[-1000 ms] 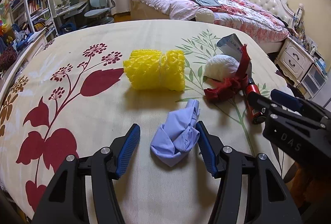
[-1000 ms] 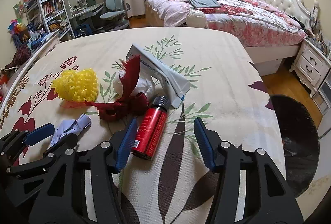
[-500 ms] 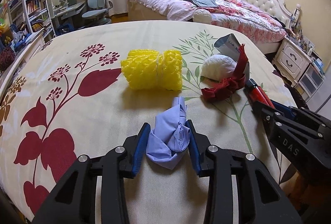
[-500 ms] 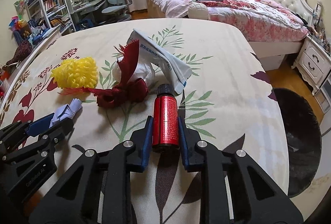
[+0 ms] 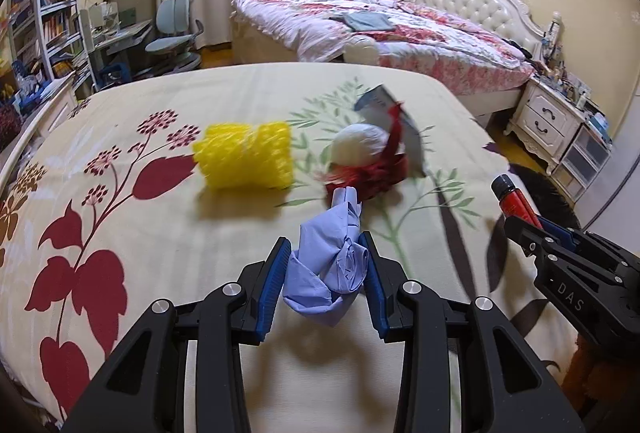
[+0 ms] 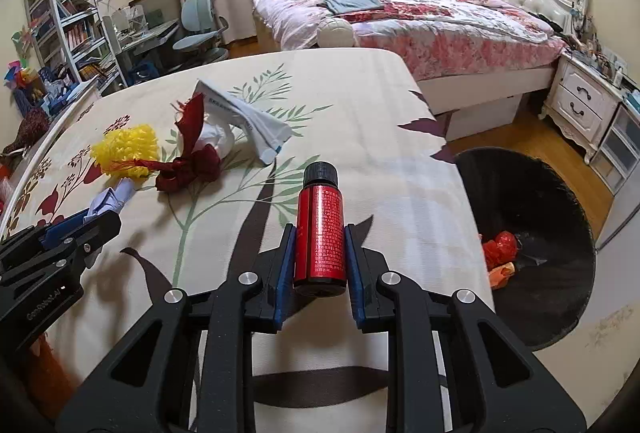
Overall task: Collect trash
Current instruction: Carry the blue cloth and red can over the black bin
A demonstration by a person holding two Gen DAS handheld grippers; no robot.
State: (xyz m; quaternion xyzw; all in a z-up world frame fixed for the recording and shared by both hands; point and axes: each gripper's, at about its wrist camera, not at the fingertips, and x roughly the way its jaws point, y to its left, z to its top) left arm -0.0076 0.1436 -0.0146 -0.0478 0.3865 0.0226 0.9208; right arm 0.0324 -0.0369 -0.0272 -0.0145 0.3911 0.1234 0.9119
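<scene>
Two grippers are seen loaded: the left gripper (image 5: 326,275) is clamped on a crumpled blue cloth (image 5: 332,269), and the right gripper (image 6: 319,253) is closed around a red bottle (image 6: 319,237) with a black cap. Both items are held above the floral bedspread (image 6: 360,121). Further out, a yellow foam net (image 5: 246,161), a red ribbon (image 6: 188,165), a white wad (image 5: 360,149) and a grey-white wrapper (image 6: 248,121) are left lying on the spread. Only the right wrist view reveals the black bin (image 6: 560,217) beside the bed, with red and orange scraps (image 6: 500,253) inside.
</scene>
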